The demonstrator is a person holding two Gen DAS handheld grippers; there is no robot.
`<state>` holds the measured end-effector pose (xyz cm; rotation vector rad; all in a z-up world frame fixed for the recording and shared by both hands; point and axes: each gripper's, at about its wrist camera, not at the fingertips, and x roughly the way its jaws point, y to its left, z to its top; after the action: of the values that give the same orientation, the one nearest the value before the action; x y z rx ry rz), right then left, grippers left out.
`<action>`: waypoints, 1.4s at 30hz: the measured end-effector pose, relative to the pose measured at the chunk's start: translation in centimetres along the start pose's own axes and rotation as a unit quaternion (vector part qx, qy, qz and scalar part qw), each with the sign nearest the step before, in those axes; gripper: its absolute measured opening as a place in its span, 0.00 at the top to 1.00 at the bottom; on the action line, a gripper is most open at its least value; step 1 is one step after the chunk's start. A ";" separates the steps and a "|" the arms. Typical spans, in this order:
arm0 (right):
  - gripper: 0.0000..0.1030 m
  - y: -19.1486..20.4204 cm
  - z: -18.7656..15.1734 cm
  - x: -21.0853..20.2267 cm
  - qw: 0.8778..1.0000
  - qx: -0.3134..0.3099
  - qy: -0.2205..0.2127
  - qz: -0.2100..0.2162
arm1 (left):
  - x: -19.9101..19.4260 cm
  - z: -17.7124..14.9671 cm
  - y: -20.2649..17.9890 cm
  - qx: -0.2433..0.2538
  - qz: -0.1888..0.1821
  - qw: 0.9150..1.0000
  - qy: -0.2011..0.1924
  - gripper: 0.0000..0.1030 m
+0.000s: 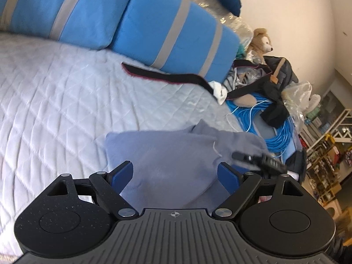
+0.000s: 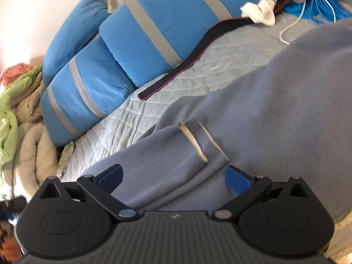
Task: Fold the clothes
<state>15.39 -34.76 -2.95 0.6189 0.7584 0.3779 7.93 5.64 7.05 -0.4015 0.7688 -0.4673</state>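
**Both tongs wide over grey garment on bed**

Left tongs [image 1: 175,173]: spread wide, nothing gripped. Blue pads [image 1: 122,176] flanking a fold of the grey garment [image 1: 167,151], apart from it as far as visible. Garment lying rumpled on the quilted bed [image 1: 55,92], at centre to 4 o'clock in left wrist view. Motion blur on its right edge.

Right tongs [image 2: 173,179]: also spread wide, holding nothing. Garment [image 2: 275,110] filling the view from 6 o'clock up to 2 o'clock. Rolled cuff or sleeve end [image 2: 198,143] with pale inner edge just ahead of the pads [image 2: 237,179], pointing toward 11 o'clock. Contact between pads and cloth: cannot tell.

Other tongs partly visible, blurred, at 4 o'clock in left view, at garment's right edge.

Surroundings:
- Blue pillows [image 1: 171,35] with grey stripes at 12 o'clock, at head of bed.
- Black strap [image 1: 162,74] with red edging lying on bed, beside a pillow.
- White sock [image 1: 220,92] at strap's right end.
- Coil of blue cable [image 1: 277,138] at 3 o'clock, just beside garment.
- Teddy bear [image 1: 261,39] at 2 o'clock, above a black bag [image 1: 279,72].
- Beige and green bedding [image 2: 26,114] piled at 9 o'clock in right view.
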 end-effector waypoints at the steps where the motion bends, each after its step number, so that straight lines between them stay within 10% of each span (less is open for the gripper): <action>1: 0.08 -0.3 0.3 0.2 1.000 0.017 0.004 -0.001 | -0.1 -0.2 0.1 -0.001 0.000 1.000 0.002 0.18; 13: 0.40 -1.0 1.2 1.4 0.996 0.093 0.016 0.004 | 1.0 -1.6 1.9 -0.042 -0.015 0.999 0.014 0.18; 17: 0.96 -0.4 1.1 1.9 0.998 0.052 0.014 -0.043 | 1.7 -2.0 1.9 -0.048 -0.017 0.998 0.023 0.18; 42: 1.00 -1.4 0.9 -6.2 0.994 0.023 -0.071 -0.084 | 0.8 -2.1 4.0 -0.075 0.002 0.997 0.016 0.18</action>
<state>12.03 -39.41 -0.08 0.6142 0.6781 0.1606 7.87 8.14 3.20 -0.5333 0.8389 -0.4144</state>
